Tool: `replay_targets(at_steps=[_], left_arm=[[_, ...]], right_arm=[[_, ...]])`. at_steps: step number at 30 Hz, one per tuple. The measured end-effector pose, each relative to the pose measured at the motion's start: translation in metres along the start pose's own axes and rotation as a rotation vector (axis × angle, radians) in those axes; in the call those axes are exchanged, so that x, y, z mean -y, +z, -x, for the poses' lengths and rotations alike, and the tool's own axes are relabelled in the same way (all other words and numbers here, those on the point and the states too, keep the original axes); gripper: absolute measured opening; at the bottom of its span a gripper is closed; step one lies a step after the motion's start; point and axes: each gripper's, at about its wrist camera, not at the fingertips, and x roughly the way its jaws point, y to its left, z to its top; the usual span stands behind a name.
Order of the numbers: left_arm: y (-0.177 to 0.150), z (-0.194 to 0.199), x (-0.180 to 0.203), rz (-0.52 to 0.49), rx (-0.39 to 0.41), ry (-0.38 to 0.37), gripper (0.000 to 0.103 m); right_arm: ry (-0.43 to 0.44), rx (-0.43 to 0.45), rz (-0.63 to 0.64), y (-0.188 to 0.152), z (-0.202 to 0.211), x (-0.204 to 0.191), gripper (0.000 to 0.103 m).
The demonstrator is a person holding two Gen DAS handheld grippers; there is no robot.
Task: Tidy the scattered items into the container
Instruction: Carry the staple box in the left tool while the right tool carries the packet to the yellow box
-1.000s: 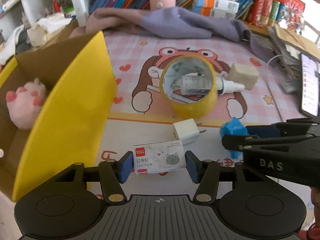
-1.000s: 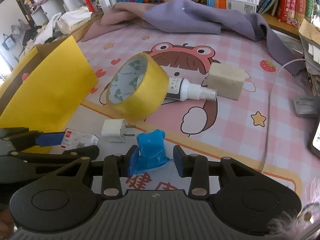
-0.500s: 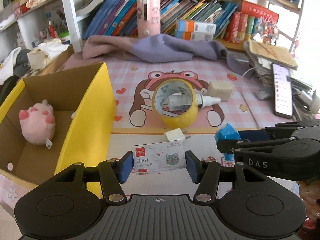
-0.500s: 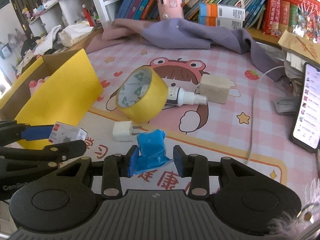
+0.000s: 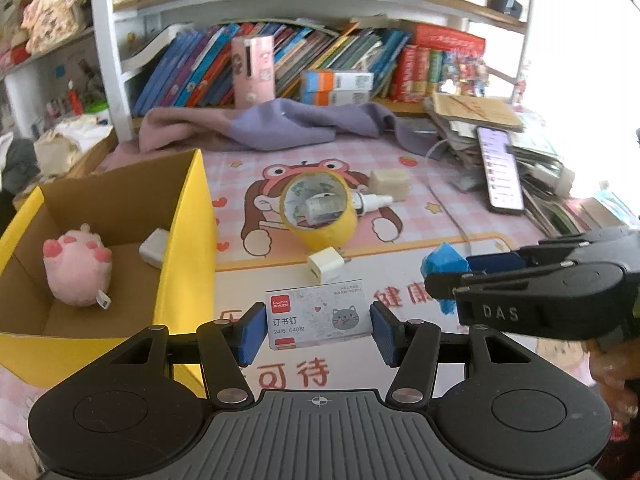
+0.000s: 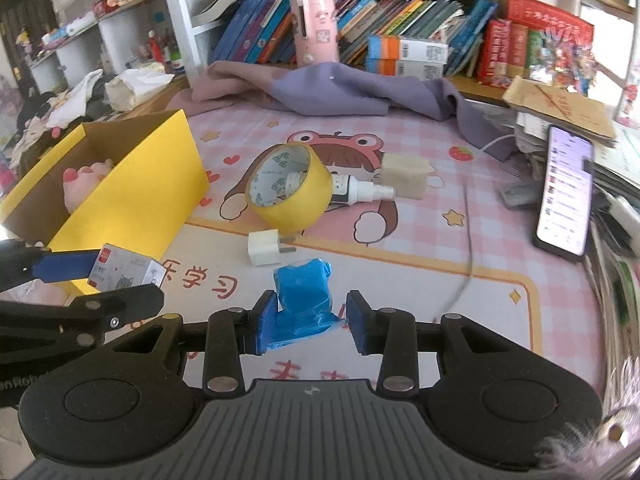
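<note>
My left gripper (image 5: 318, 330) is shut on a small white staple box (image 5: 318, 314) with a cat picture, held above the mat just right of the yellow cardboard box (image 5: 186, 240). My right gripper (image 6: 312, 322) is shut on a crumpled blue packet (image 6: 304, 296), raised over the mat's front. Inside the yellow cardboard box (image 6: 136, 196) lie a pink plush toy (image 5: 76, 268) and a white adapter (image 5: 154, 248). On the mat remain a yellow tape roll (image 6: 290, 186), a white spray bottle (image 6: 360, 192), a white plug (image 6: 264, 248) and a beige block (image 6: 404, 176).
A purple cloth (image 6: 340, 88) lies at the back under a shelf of books. A lit phone (image 6: 566, 196) leans on a paper stack at the right, with a white cable (image 6: 470, 240) across the mat. Cluttered shelves stand far left.
Both grippers rose and drew back from the mat, each keeping its item. The yellow box's inside, with plush and adapter, has come into view.
</note>
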Motion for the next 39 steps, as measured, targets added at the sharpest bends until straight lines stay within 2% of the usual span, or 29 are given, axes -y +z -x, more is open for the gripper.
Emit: replay_targets(at_steps=[5,17,26,39], left_arm=[[-0.022,0.028,-0.014,-0.017,0.024,-0.030,0.055],[-0.077,0.087,-0.054,0.018,0.027,-0.046,0.055],[-0.110,0.121,-0.081,0.059,0.020,-0.003,0.055],[-0.134,0.153,-0.122,0.171,0.046,0.097,0.055]], right_arm=[[-0.043,0.028,-0.008,-0.016,0.022,-0.027,0.036],[-0.061,0.057,-0.006,-0.070,0.072,-0.099,0.035],[-0.009,0.052,0.006,-0.097,0.090,-0.145,0.035],[0.113,0.055,0.153,-0.100,0.096,-0.202,0.035]])
